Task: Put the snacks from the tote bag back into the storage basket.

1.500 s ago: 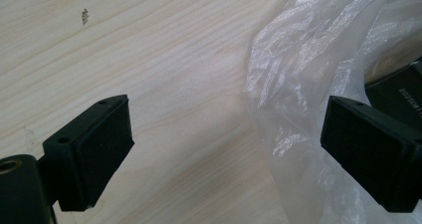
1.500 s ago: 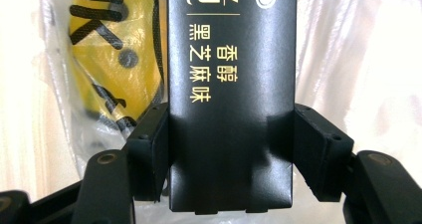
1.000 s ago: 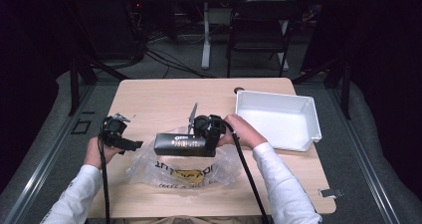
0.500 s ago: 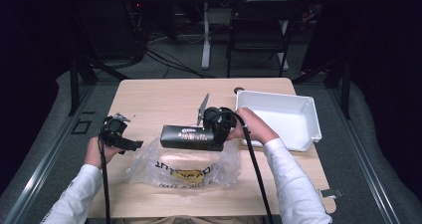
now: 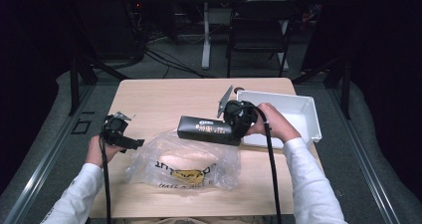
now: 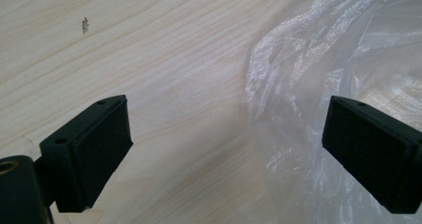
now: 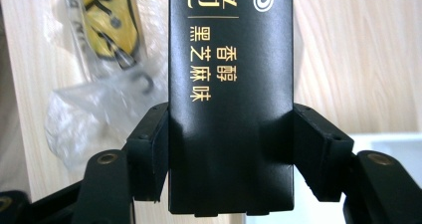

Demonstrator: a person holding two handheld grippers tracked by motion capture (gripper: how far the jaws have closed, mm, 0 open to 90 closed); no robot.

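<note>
At the left of the worktop (image 5: pixel 164 92), the left tool (image 5: pixel 130 143) rests low in the person's hand, its jaws spread wide with nothing between them. In the left gripper view one pad (image 6: pixel 102 139) lies over bare wood and the other sits over the crumpled edge of the clear plastic bag (image 5: pixel 181 164).

The bag lies flat near the front edge, between the two hands, with a yellow printed label showing through it. Just above its far side hangs the black carton (image 5: pixel 206 129) with gold lettering, lying level and lengthwise, clear of the worktop. The right tool (image 5: pixel 237 126) clamps one end of the carton, a pad pressed flat on each long side.

Right of that hand stands the white tray (image 5: pixel 311 115), its near-left corner just behind the tool.
</note>
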